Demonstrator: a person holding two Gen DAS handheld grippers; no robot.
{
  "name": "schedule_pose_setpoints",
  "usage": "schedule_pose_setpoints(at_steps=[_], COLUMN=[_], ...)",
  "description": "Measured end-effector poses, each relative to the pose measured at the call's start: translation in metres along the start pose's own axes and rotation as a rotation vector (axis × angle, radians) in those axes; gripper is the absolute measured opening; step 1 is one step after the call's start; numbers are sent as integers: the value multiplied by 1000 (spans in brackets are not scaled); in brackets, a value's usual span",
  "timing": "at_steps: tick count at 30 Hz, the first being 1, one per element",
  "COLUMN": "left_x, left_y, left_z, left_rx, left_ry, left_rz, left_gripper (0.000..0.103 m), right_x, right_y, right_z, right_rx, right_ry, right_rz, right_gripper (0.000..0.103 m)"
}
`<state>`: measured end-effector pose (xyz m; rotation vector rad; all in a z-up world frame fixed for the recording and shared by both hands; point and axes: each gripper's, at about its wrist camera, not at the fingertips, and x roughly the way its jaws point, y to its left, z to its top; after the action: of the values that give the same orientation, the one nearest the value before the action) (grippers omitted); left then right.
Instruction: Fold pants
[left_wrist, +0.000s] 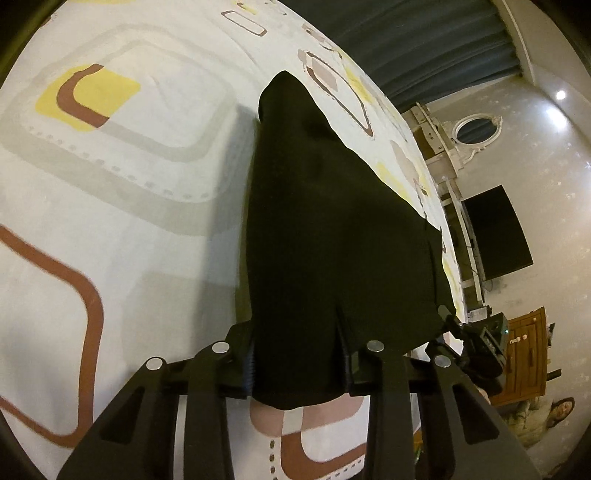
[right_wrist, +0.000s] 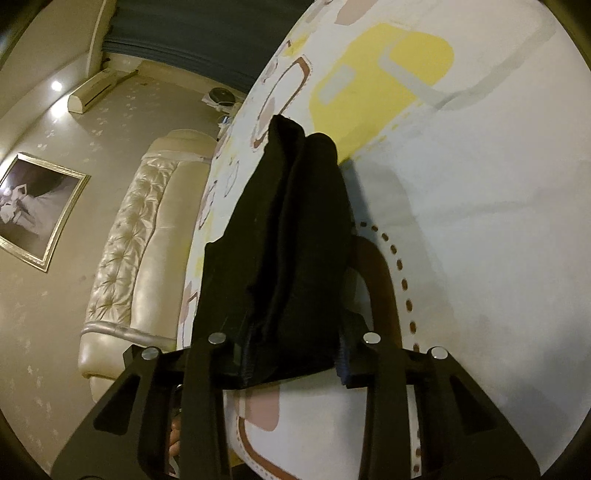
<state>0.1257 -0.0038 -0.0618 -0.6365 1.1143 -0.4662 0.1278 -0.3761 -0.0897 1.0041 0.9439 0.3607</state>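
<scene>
Pants edge — both tongs clamped.

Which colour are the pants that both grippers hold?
Plain black fabric pants, with no pattern; the left wrist view shows them best.

The pants cover the inner faces of the left gripper fingers and of the right gripper fingers. The bedsheet under the cloth is hidden. Gripper bodies are cut off by the lower edges.
</scene>
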Motion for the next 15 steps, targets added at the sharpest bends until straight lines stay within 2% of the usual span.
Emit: schedule_pose_setpoints(at_steps=[8, 15], left_x=[-13, -16], left_y=[-2, 1], left_z=[-22, -24], left_rx=[58, 102], left_ry=[29, 30], left_rz=[33, 46], left_gripper=[34, 34], right_x=[-17, -29], right_y=[-8, -14], right_z=[-28, -49], right_rx=[11, 17], right_ry=[29, 43], right_rz=[26, 41], right_gripper=[32, 32])
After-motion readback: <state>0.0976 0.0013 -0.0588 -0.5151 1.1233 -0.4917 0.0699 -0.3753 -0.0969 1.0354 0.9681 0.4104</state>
